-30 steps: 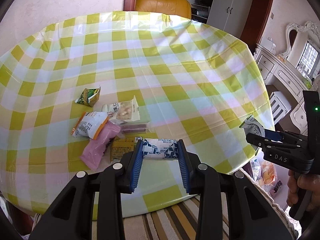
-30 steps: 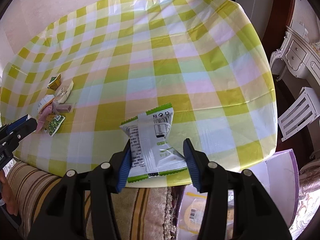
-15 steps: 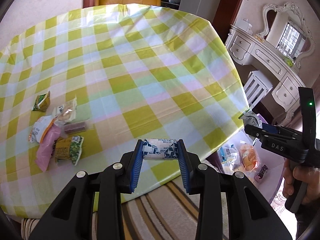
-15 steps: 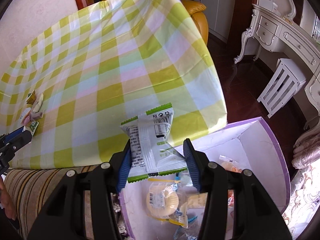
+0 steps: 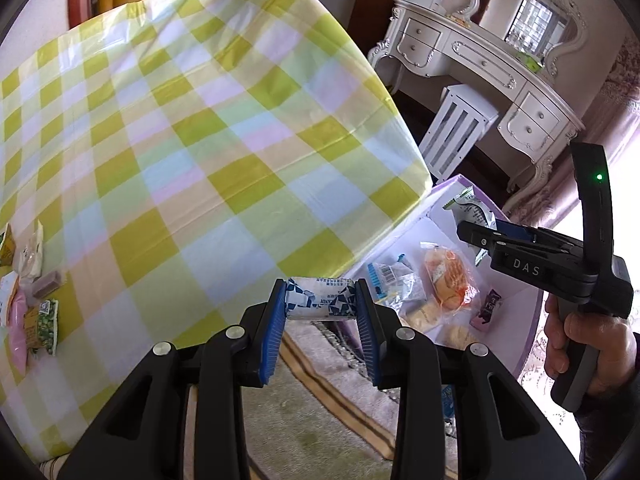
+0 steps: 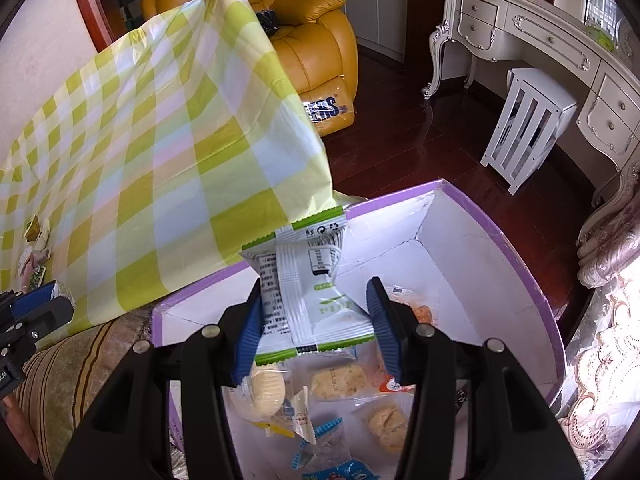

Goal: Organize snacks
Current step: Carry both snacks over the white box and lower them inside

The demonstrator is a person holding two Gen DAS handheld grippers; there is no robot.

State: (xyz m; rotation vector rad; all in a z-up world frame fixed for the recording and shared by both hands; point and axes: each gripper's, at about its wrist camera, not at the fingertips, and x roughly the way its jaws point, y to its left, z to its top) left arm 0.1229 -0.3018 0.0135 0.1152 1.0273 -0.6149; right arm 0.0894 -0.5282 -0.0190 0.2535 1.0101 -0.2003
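— Jaws first: how do they stand?
— Right gripper (image 6: 316, 316) is clamped on the white-and-green packet (image 6: 308, 280), long axis pointing away from the fingers, hanging over the purple box (image 6: 520, 268). Left gripper (image 5: 320, 316) pinches the blue-and-white packet (image 5: 320, 298) crosswise.
— Which drops first?
— Right, I'd judge: the box lies directly below it; the left hangs over the table edge (image 5: 416, 184), the box off to its right.

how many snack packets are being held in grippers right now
2: a blue-and-white packet in the left gripper beside the table edge, and a white-and-green packet in the right gripper over the purple box.
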